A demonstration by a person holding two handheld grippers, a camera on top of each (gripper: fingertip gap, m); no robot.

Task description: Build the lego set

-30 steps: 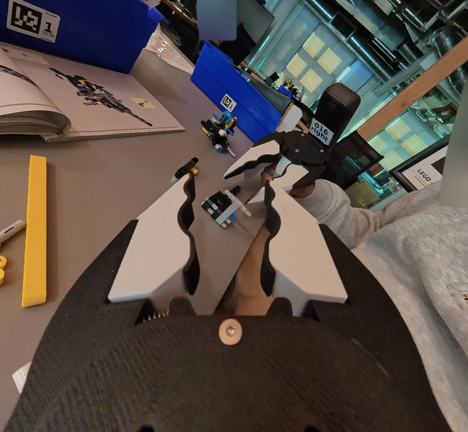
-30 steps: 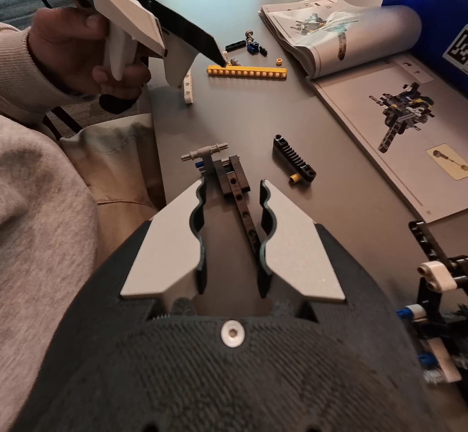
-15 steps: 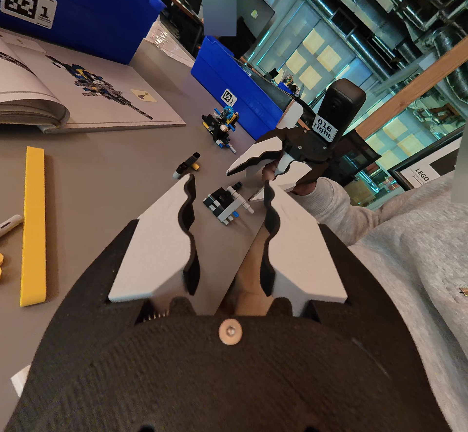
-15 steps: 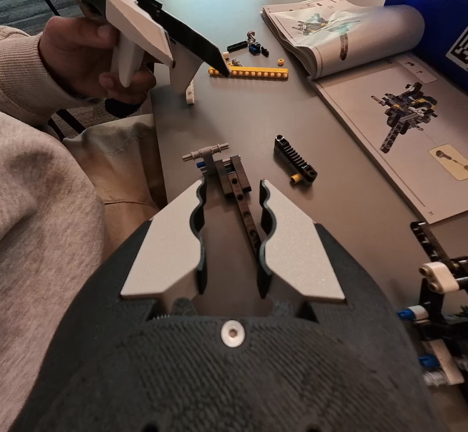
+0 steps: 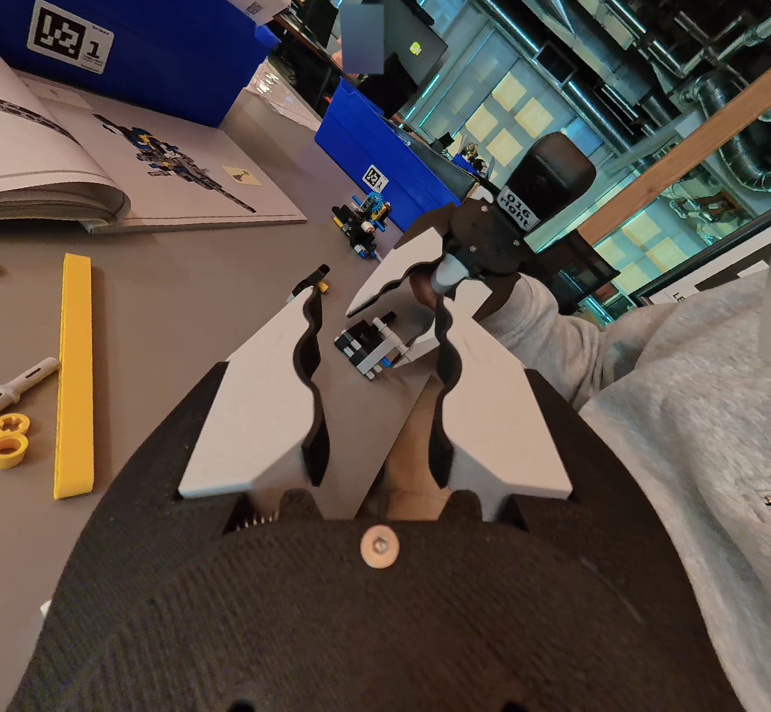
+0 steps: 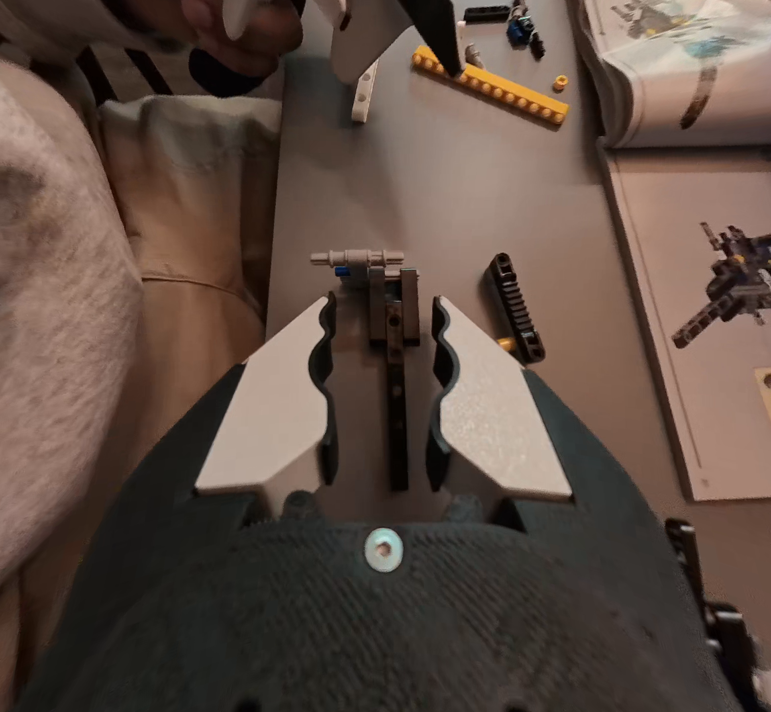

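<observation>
A small black-and-grey lego assembly [image 6: 392, 316] with a long black beam and a grey cross axle lies on the grey table near its edge. My right gripper [image 6: 383, 301] is open and straddles it, one finger on each side, not touching. In the left wrist view the same assembly [image 5: 369, 347] lies just ahead of my open, empty left gripper [image 5: 375, 303], with the right gripper [image 5: 375, 337] above it. The left gripper [image 6: 400, 74] also shows at the top of the right wrist view.
A black gear rack [image 6: 515, 308] lies right of the assembly. A yellow beam [image 6: 492, 86], a white beam [image 6: 363, 95] and small parts [image 6: 521, 24] lie farther off. An open instruction booklet [image 6: 688, 45], two blue bins [image 5: 137, 36] and a partly built model [image 5: 363, 224] stand beyond. Spacing between my two grippers at the tips: around 9 centimeters.
My right gripper has come down and lined up over the assembly, fingers still apart. My left gripper has moved closer to it. Nothing was taken hold of.
</observation>
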